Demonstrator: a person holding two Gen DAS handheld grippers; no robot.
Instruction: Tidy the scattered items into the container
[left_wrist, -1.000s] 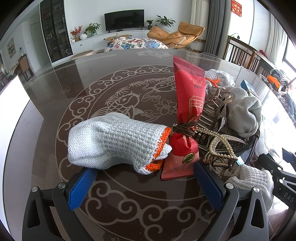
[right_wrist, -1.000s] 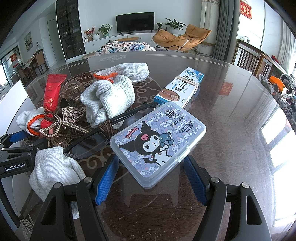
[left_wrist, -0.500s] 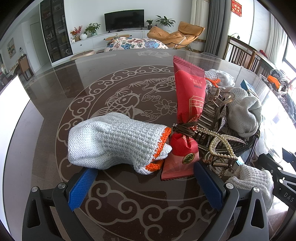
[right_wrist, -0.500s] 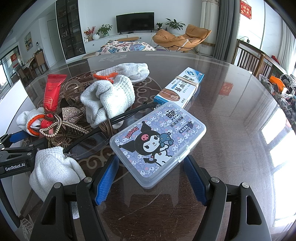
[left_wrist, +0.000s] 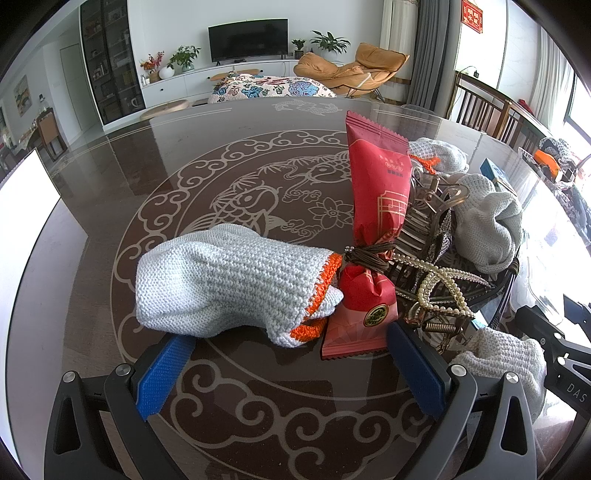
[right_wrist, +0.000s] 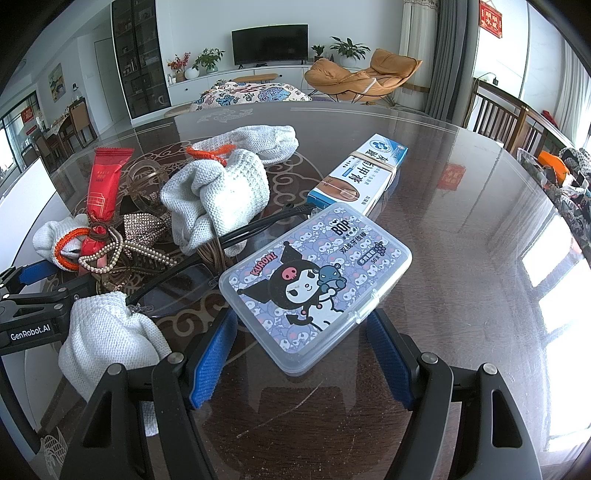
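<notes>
Plastic box (right_wrist: 316, 286) lies flat on the glass table (right_wrist: 461, 206), right in front of the right gripper (right_wrist: 301, 360), long axis running 7 to 1 o'clock, near corner between the blue pads. Open glass at 3 o'clock; at 9 o'clock glasses (right_wrist: 192, 266), gloves, clutter crowd it. Tube carton (right_wrist: 360, 175) just beyond at 12. Right fingers spread wide, gripping nothing, low and level w/ the table. Left gripper (left_wrist: 291, 363) also spread, empty, facing a knit glove (left_wrist: 229, 284) w/ orange cuff toward 3 o'clock, touching the red snack pack (left_wrist: 376, 206). Bare table at 9 to 12.
</notes>
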